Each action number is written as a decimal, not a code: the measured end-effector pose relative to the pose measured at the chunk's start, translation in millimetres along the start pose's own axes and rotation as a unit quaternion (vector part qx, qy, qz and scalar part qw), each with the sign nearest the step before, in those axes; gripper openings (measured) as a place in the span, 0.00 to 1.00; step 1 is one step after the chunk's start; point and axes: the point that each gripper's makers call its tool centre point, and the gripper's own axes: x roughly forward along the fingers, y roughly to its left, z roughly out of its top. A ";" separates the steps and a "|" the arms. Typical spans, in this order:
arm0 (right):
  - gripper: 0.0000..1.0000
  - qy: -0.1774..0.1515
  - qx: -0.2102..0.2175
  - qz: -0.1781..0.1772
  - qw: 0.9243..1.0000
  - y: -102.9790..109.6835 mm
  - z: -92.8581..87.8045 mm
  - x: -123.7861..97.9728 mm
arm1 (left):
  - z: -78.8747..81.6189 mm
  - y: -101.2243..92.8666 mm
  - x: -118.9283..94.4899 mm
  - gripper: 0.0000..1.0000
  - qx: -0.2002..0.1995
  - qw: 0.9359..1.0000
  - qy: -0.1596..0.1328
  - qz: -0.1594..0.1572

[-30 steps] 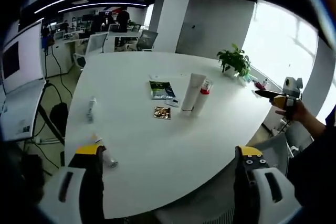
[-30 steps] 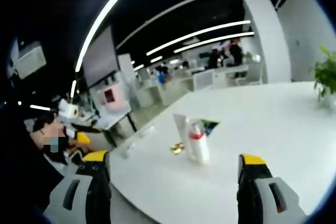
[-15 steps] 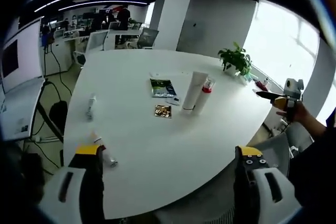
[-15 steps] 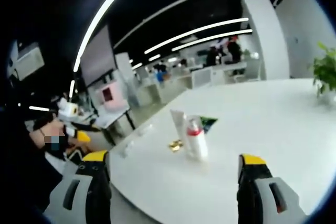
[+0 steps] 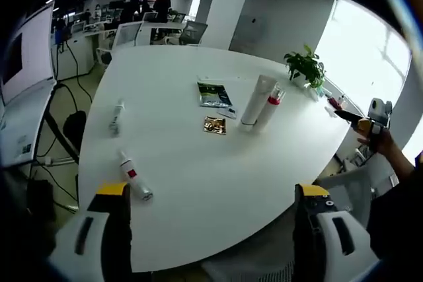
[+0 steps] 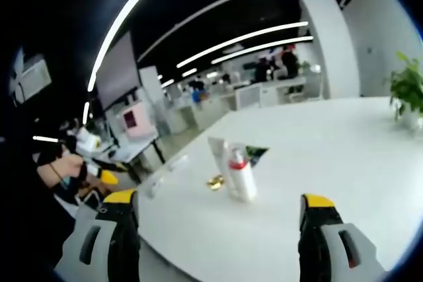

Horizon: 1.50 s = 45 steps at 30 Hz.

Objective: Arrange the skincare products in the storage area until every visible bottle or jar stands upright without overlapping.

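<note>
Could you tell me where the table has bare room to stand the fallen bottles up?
Bare: the wide patch between the lying bottle and the gold jar. Crowded: around the tube, the red-collared bottle and the green packet.

Your left gripper [image 5: 210, 212] and right gripper [image 6: 215, 212] are both cut off by the bottom edge, so you see just the jaw tips. Beside the white tube [image 5: 256, 100], the gold item [image 5: 215, 125] is too small to identify; it may be a jar lid or a foil sachet. Print on the green packet [image 5: 213, 95] behind the tube can't be read. The small bottle [image 5: 117, 116], well apart from the tube, is blurred.
</note>
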 end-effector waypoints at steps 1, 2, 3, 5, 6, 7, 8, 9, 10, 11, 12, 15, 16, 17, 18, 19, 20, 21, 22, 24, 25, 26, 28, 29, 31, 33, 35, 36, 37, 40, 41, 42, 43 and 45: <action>0.99 0.002 -0.001 -0.001 1.000 -0.6 -1.5 0.4 | 0.3 2.9 1.0 0.97 -0.003 1.000 0.000 0.002; 0.99 0.008 -0.003 -0.001 1.000 -0.5 -4.7 1.1 | 0.3 8.3 2.2 0.97 -0.011 1.000 0.000 0.008; 0.99 0.011 -0.004 -0.001 1.000 -0.3 -6.4 1.2 | 0.2 11.7 2.9 0.97 -0.017 1.000 0.000 0.012; 0.99 0.017 -0.007 -0.001 1.000 0.8 -9.4 1.1 | -0.9 19.5 5.4 0.96 -0.023 1.000 0.002 0.018; 0.99 0.018 -0.008 0.000 1.000 1.0 -10.4 1.0 | -2.5 24.6 7.7 0.95 -0.023 0.999 0.007 0.023; 0.99 0.019 -0.007 0.000 1.000 0.6 -11.2 1.2 | -4.0 28.4 10.0 0.95 -0.024 0.999 0.010 0.027; 0.99 0.019 -0.004 -0.001 1.000 -0.2 -11.9 1.7 | -7.6 32.6 11.5 0.94 -0.028 0.999 0.021 0.032; 0.99 0.020 -0.001 -0.003 1.000 -1.9 -12.8 3.0 | -9.0 36.6 14.4 0.94 -0.028 0.999 0.026 0.035; 0.99 0.021 0.001 -0.003 1.000 -2.8 -12.9 3.9 | -8.9 38.5 16.2 0.94 -0.028 0.999 0.026 0.036; 0.99 0.022 0.001 -0.003 1.000 -2.9 -12.5 5.0 | -9.4 40.0 17.4 0.93 -0.032 0.998 0.030 0.038; 0.99 0.024 -0.001 -0.003 1.000 -2.8 -12.1 5.6 | -8.5 41.6 19.1 0.93 -0.035 0.998 0.030 0.040; 0.99 0.026 -0.003 0.000 1.000 -2.8 -8.9 9.4 | -6.8 45.7 25.3 0.91 -0.038 0.998 0.030 0.042; 0.99 0.026 -0.003 0.000 1.000 -3.0 -8.7 10.0 | -7.6 47.4 27.9 0.90 -0.039 0.998 0.032 0.041; 0.99 0.028 -0.003 0.000 1.000 -3.5 -8.5 12.0 | -9.2 50.8 31.9 0.90 -0.043 0.997 0.037 0.044; 0.99 0.030 -0.004 0.001 1.000 -3.6 -8.2 13.1 | -10.4 52.8 34.1 0.89 -0.045 0.997 0.042 0.045; 0.99 0.031 -0.005 0.002 1.000 -3.7 -7.7 14.6 | -10.8 56.0 37.4 0.89 -0.046 0.997 0.045 0.047; 0.99 0.031 -0.005 0.002 0.999 -3.6 -7.2 15.5 | -10.9 57.8 39.0 0.88 -0.047 0.997 0.047 0.049; 0.99 0.032 -0.005 0.003 0.999 -3.1 -6.5 16.6 | -10.7 59.7 41.1 0.88 -0.048 0.996 0.050 0.049; 0.99 0.032 -0.006 0.004 0.999 -2.8 -6.2 17.1 | -10.4 61.0 42.4 0.86 -0.049 0.996 0.050 0.049; 0.99 0.033 -0.005 0.005 0.999 -3.8 -6.2 18.7 | -8.8 67.7 46.4 0.80 -0.060 0.996 0.045 0.055; 0.99 0.034 -0.004 0.005 0.999 -4.4 -6.5 19.4 | -9.4 70.4 48.2 0.79 -0.065 0.995 0.047 0.057; 0.99 0.037 -0.004 0.005 0.999 -5.4 -7.1 20.1 | -11.1 74.5 51.3 0.79 -0.072 0.994 0.052 0.060; 0.99 0.039 -0.006 0.004 0.999 -6.7 -6.9 20.5 | -12.5 80.6 56.4 0.79 -0.075 0.993 0.060 0.066; 0.99 0.039 -0.005 0.004 0.999 -7.2 -6.5 20.7 | -12.6 81.6 57.4 0.79 -0.075 0.993 0.061 0.067; 0.99 0.039 -0.003 0.004 0.999 -8.6 -5.6 21.6 | -12.9 86.6 61.5 0.76 -0.077 0.992 0.068 0.072; 0.99 0.040 0.001 0.002 0.999 -10.3 -6.1 22.6 | -9.1 89.4 63.9 0.68 -0.081 0.992 0.064 0.077; 0.99 0.041 0.004 0.001 0.999 -11.1 -7.4 23.6 | -4.0 93.6 68.5 0.66 -0.086 0.991 0.056 0.083; 0.99 0.043 0.004 0.002 0.999 -10.7 -8.8 24.6 | -2.9 96.0 72.1 0.66 -0.088 0.991 0.057 0.085; 0.99 0.046 0.003 0.003 0.999 -10.0 -10.1 25.3 | -3.1 97.6 74.6 0.66 -0.088 0.990 0.060 0.087; 0.99 0.057 0.000 0.007 0.998 -8.8 -14.5 26.7 | -4.2 101.0 80.9 0.62 -0.094 0.989 0.068 0.092; 0.99 0.057 0.000 0.006 0.998 -9.2 -14.4 26.7 | -3.8 102.6 83.6 0.62 -0.095 0.989 0.067 0.095; 0.99 0.056 0.001 0.006 0.998 -9.6 -14.1 26.8 | -4.3 104.0 85.1 0.62 -0.096 0.988 0.069 0.098; 0.99 0.055 0.004 0.006 0.998 -10.4 -13.3 27.0 | -5.2 106.7 87.4 0.61 -0.095 0.988 0.071 0.103; 0.99 0.055 0.004 0.005 0.998 -11.8 -12.4 27.3 | -8.6 110.4 91.2 0.60 -0.094 0.986 0.079 0.109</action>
